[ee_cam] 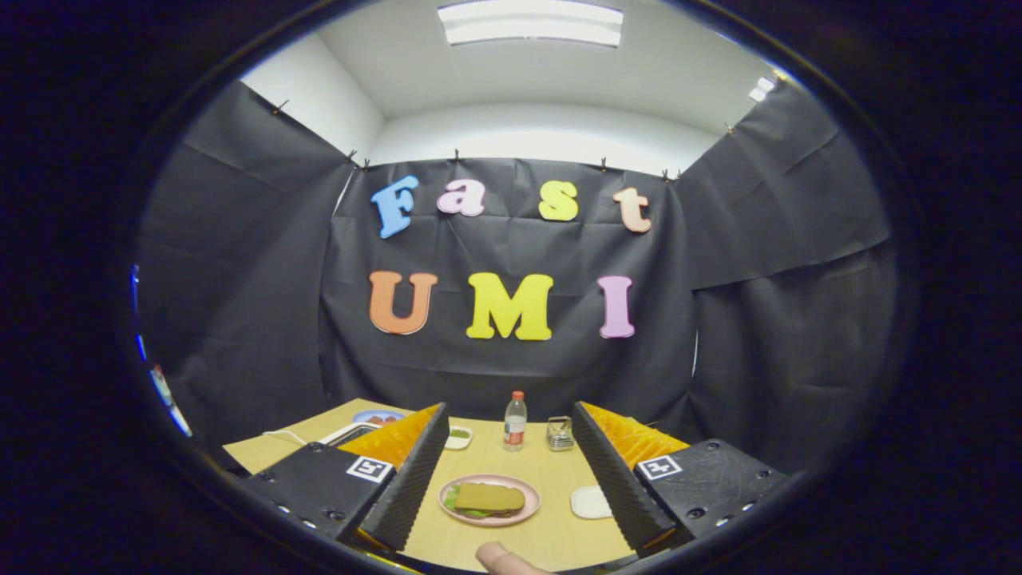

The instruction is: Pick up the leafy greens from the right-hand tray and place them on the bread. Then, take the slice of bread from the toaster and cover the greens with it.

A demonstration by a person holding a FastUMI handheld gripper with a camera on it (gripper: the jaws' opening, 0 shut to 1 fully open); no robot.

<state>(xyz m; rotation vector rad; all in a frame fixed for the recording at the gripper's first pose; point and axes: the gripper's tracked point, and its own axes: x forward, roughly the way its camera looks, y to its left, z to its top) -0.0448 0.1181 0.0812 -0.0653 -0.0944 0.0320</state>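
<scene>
We hold the gripper raised above the wooden table, its fingers spread wide apart with nothing between the pads. Between the fingers, a little ahead of them, sits the pink plate, and on it lies a slice of bread with leafy greens showing at its near-left edge beneath it. Judging from that, both placements look done: the greens sit under a covering slice, so we judge the task to be at or close to its end. Just beside the inner face of our right finger lies a small white tray, and it looks bare. Farther ahead, between the fingers, stands a clear bottle with a red cap, with a small metal toaster to its right and a little white dish holding something green to its left. A fingertip shows at the near edge below the plate. The next move, as we judge it, calls only for keeping the open gripper clear of the stack, and perhaps checking that the top slice sits square.
</scene>
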